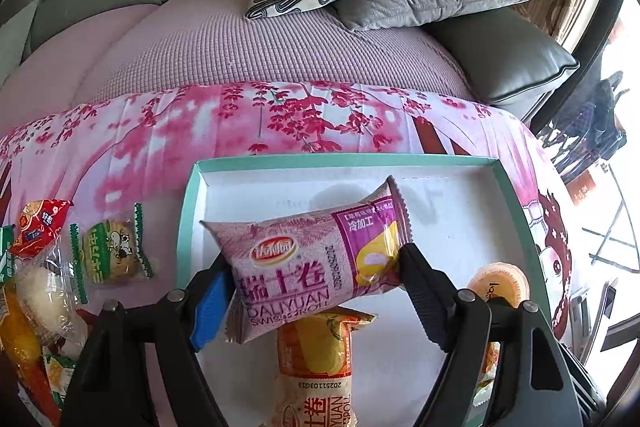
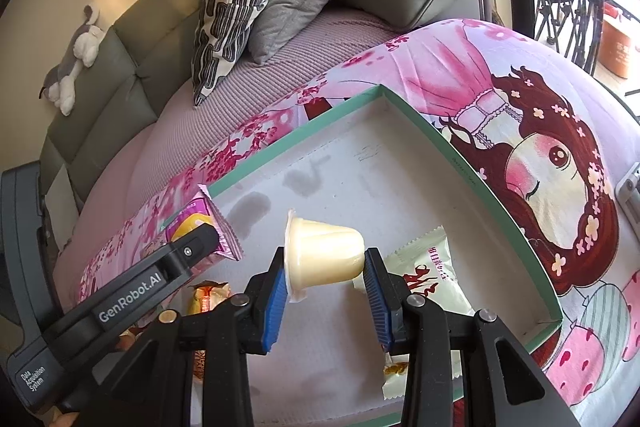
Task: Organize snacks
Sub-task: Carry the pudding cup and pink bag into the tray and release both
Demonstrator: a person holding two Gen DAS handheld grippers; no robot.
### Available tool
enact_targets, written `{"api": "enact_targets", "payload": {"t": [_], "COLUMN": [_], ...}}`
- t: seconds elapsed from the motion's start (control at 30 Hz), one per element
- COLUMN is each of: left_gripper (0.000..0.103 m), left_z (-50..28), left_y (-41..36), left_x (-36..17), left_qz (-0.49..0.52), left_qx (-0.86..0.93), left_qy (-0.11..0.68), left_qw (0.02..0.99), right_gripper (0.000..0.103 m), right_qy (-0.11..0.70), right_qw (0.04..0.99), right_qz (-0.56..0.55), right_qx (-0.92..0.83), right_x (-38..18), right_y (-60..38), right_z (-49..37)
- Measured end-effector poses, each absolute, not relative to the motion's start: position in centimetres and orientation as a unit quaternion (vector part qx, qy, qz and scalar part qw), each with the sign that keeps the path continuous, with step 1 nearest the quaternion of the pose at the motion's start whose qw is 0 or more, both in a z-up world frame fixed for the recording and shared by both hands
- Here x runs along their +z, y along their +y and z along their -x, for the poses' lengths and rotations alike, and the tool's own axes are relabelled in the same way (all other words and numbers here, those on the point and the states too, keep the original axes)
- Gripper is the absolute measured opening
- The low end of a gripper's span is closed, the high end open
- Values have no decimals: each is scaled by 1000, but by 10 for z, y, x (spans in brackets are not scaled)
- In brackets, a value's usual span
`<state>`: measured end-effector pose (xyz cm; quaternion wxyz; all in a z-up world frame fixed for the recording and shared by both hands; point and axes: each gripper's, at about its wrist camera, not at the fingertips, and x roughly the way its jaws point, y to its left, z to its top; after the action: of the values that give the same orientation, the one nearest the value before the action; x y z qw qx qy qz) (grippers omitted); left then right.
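Left wrist view: left gripper (image 1: 316, 267) grasps purple Swiss roll pack (image 1: 316, 259) between jaws, held over teal-rimmed tray (image 1: 516, 203) on pink floral cloth (image 1: 160, 139). Orange Swiss roll pack (image 1: 316, 355) and orange jelly cup (image 1: 500, 285) already in tray. Right gripper (image 2: 326, 287) clenched on pale yellow jelly cup (image 2: 324, 255), above tray, white snack pack (image 2: 424, 267) below. Left outside tray: green-wrapped cake (image 1: 114, 251), red packet (image 1: 40, 225), several more. Judged roughly halfway.

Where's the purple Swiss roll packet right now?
The purple Swiss roll packet sits between the left gripper fingers, over the near left part of the teal-rimmed tray, above an orange Swiss roll packet.
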<state>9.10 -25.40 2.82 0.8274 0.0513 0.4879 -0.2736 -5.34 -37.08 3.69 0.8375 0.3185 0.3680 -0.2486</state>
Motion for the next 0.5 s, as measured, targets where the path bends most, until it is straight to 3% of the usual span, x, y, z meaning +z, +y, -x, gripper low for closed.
{"api": "enact_targets", "payload": {"t": [0.1,0.23,0.37,0.5], "left_gripper": [83,94,95,103], "left_z": [-90,-87,-84,-82], "left_y": [-252,-245,-230,-206], "left_x": [31,39,48,54], "left_qz": [-51,-42,-50,-41], "left_qx": [-275,-272,-242,-207], "left_qy": [481,472,469,462], "left_qw": [831,837,848,861], "right_gripper": [40,40,42,61], "right_qy": [368,370,365,367], "right_qw": [837,835,837,837], "right_qz": [-319,-318,-318,-310], "right_qx": [-251,-253,-255,-263], "right_x": [37,37,41,44], "right_y": [-372,-372,-372,-370], "right_z": [54,53,55,55]}}
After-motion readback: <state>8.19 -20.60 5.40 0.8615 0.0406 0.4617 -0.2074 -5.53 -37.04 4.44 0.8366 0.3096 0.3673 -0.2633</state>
